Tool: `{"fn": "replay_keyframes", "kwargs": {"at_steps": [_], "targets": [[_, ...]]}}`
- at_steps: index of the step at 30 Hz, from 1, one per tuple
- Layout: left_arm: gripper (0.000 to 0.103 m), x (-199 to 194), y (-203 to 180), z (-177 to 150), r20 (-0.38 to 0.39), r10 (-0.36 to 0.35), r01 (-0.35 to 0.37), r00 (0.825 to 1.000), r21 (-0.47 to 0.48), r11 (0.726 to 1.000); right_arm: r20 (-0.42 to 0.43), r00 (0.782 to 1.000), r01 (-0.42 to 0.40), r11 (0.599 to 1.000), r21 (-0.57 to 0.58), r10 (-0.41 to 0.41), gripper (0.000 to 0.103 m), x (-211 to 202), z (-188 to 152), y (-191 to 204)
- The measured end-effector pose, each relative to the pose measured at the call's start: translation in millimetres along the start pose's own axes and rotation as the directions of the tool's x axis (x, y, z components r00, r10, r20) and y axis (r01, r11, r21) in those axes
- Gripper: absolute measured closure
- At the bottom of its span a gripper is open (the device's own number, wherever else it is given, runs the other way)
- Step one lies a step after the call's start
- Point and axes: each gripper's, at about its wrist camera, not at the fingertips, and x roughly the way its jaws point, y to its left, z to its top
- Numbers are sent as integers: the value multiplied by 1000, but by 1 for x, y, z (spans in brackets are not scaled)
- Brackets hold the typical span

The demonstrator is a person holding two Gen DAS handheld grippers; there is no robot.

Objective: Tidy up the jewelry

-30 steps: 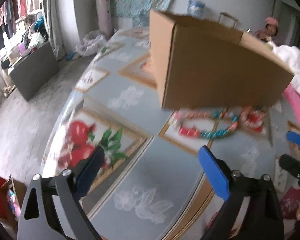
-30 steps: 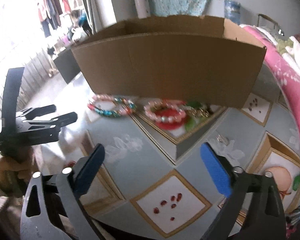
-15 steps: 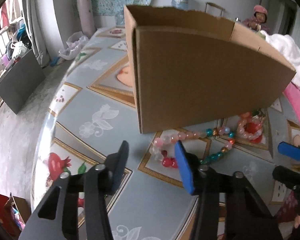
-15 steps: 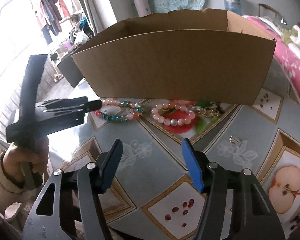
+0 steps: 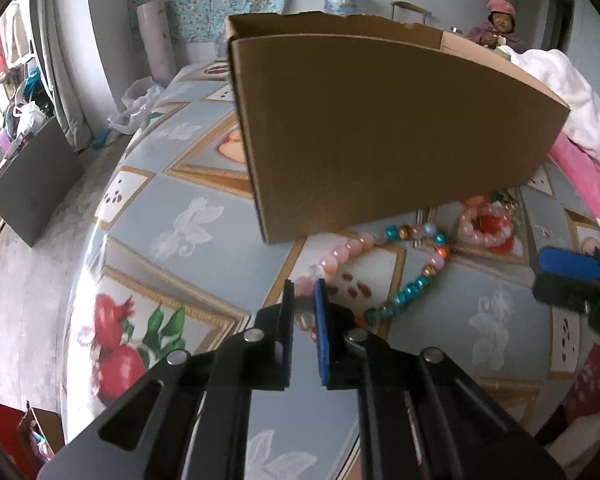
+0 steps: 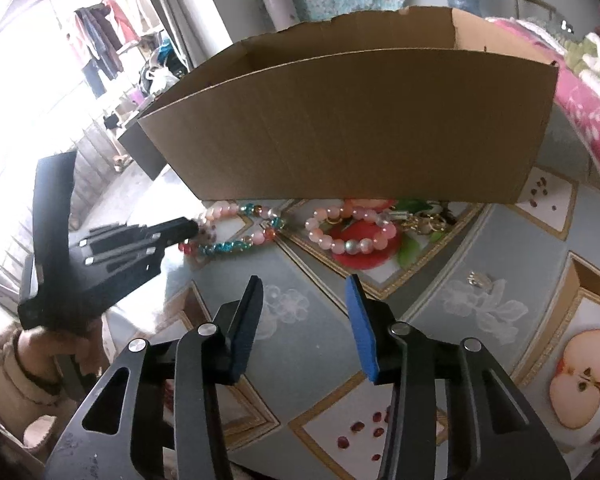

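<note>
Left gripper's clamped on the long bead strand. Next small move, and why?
Probably lift the left gripper straight up. Its jaws look shut on the near end of the mixed bead strand, the rest of which lies on the table by the cardboard box. The right gripper is open and empty.

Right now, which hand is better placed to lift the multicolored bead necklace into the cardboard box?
Left. The left gripper has its jaws closed on the multicolored bead necklace beside the cardboard box. The right gripper hovers open, holding nothing.
</note>
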Motion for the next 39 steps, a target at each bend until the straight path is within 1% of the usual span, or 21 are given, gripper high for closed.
{"fn": "replay_keyframes", "kwargs": {"at_steps": [3,6,12,14,16,20,23,27,28,29,33,39], "targets": [[94,-4,5,-7,3,-4,4,1000,-12,1000,-18,997,-68,998,16,69,63,10,13,6],[94,-6,8,-8,7,-5,5,1000,-27,1000,-23,997,-80,997,-9,79,63,19,23,14],[94,-6,10,-10,14,-15,15,1000,-37,999,-64,996,-64,996,-66,60,71,48,40,38],[94,-6,12,-11,20,-21,22,1000,-40,999,-71,997,-43,995,-88,36,74,54,44,45],[94,-7,14,-12,21,-25,26,999,-42,999,-78,997,1,993,-115,-10,77,59,45,50],[94,-7,13,-12,16,-23,24,1000,-39,999,-101,993,55,991,-124,-67,82,65,46,49],[94,-6,12,-11,12,-13,13,1000,-36,999,-95,992,65,989,-134,-78,85,66,46,50],[93,-5,11,-10,10,-2,2,1000,-56,998,-88,990,98,981,-166,-113,86,66,44,56],[93,-5,11,-10,10,3,-2,1000,-60,998,-88,989,102,980,-174,-118,87,66,44,57],[93,-5,10,-10,8,8,-8,1000,-61,998,-90,989,100,979,-177,-118,90,67,43,58],[93,-5,8,-10,4,24,-23,1000,-57,998,-87,989,100,979,-177,-116,95,68,43,62],[93,-5,6,-10,9,37,-37,999,-57,998,-87,992,76,986,-150,-90,96,60,41,55]]}}
